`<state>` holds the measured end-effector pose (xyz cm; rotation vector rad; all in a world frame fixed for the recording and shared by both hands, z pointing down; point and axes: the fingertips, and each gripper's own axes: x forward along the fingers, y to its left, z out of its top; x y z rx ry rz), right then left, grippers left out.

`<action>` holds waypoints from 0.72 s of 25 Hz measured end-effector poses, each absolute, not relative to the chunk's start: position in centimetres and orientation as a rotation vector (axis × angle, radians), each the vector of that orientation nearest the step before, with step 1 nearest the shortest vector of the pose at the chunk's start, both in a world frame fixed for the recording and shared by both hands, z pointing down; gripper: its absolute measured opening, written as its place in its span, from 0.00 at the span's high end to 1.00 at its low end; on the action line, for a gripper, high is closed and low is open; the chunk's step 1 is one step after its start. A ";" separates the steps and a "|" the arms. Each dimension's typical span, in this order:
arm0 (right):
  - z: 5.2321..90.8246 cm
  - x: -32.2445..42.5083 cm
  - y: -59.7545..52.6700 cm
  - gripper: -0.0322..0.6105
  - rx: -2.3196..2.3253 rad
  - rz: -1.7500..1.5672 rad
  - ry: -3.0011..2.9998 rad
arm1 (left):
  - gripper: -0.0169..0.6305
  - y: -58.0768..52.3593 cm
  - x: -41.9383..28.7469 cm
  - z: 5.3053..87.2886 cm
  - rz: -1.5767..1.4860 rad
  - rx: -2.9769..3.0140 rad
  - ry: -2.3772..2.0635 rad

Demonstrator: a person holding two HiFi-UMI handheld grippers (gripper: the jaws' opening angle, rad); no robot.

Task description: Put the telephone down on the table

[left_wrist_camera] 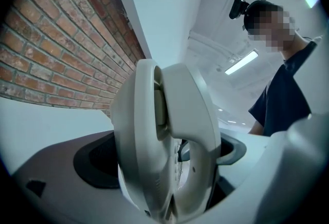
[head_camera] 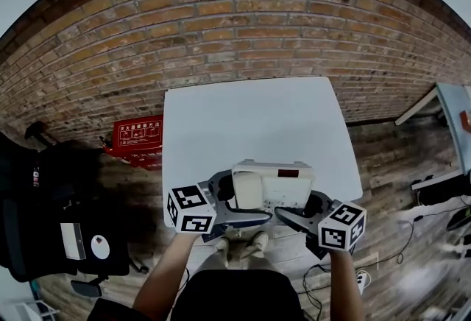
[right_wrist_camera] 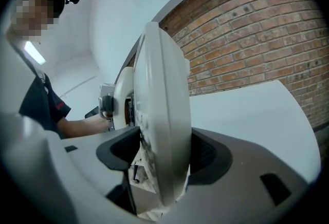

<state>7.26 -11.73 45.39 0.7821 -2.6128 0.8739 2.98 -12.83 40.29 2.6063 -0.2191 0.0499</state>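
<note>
A cream-white telephone (head_camera: pixel 271 184) with its handset on the left side hangs over the near edge of the white table (head_camera: pixel 254 121), held between both grippers. My left gripper (head_camera: pixel 227 202) is shut on the handset side, and the left gripper view shows the handset and body (left_wrist_camera: pixel 164 141) filling the space between the dark jaws. My right gripper (head_camera: pixel 303 213) is shut on the opposite side. The phone's right edge (right_wrist_camera: pixel 162 130) stands upright between wide-set jaws in the right gripper view. Whether the phone's underside touches the table is hidden.
A brick wall (head_camera: pixel 221 25) runs behind the table. On the wooden floor, a red box (head_camera: pixel 137 137) sits to the left beside a black chair (head_camera: pixel 51 216). Another desk (head_camera: pixel 449 113) and cables (head_camera: pixel 397 238) are at the right. The person's feet (head_camera: pixel 239 244) are under the table's near edge.
</note>
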 end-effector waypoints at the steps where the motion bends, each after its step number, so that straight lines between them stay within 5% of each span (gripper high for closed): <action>1: 45.8 7.3 -12.0 0.52 0.768 0.880 -2.612 | 0.19 -13.1 3.1 40.6 0.051 2.598 -0.230; 18: 51.6 8.0 -14.4 0.52 0.640 0.957 -2.554 | 0.19 -15.6 3.7 46.7 0.053 2.496 -0.326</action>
